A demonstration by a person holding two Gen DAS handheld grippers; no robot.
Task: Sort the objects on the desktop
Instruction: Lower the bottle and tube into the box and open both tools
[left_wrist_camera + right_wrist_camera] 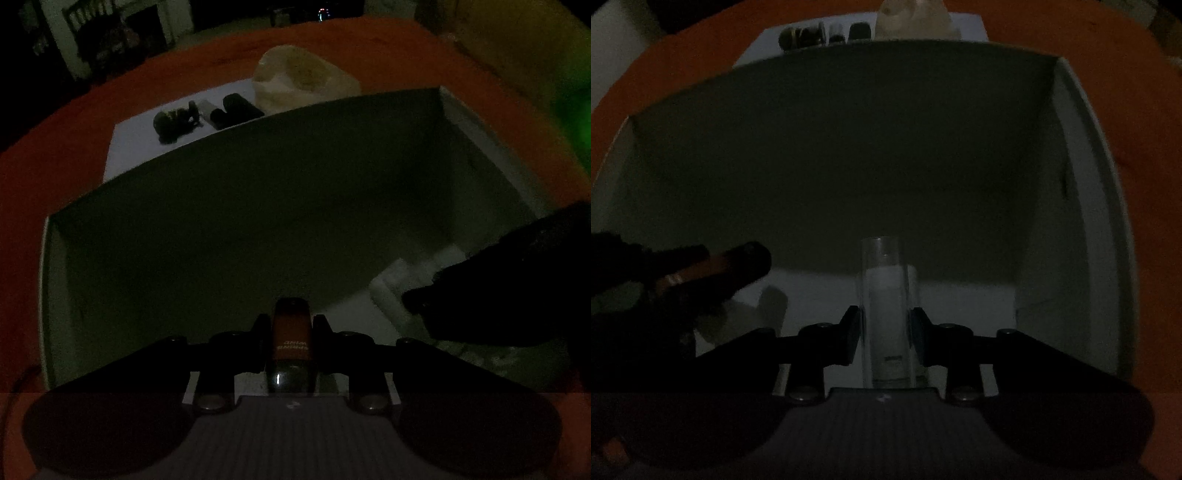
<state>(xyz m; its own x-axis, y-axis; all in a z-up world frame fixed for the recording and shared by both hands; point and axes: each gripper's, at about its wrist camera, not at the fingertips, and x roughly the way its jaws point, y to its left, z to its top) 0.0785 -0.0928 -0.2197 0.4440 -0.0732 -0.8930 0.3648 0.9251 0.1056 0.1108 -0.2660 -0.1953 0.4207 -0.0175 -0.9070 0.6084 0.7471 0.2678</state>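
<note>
The scene is very dark. My left gripper [291, 325] is shut on an orange and black bottle [292, 332] and holds it over the open white box [491, 147]. My right gripper [885, 328] is shut on a clear tube with a white inner bottle [888, 314], also inside the box [1082, 147]. The white bottle [399, 288] and the dark right gripper [498, 288] show at the right of the left wrist view. The orange bottle [731, 266] in the left gripper shows at the left of the right wrist view.
Beyond the box a white sheet [129, 140] lies on the orange table [369, 48]. On it are small dark objects [177, 120], a black cylinder [236, 109] and a cream bag [303, 79]. The same items show at the top of the right wrist view [805, 35].
</note>
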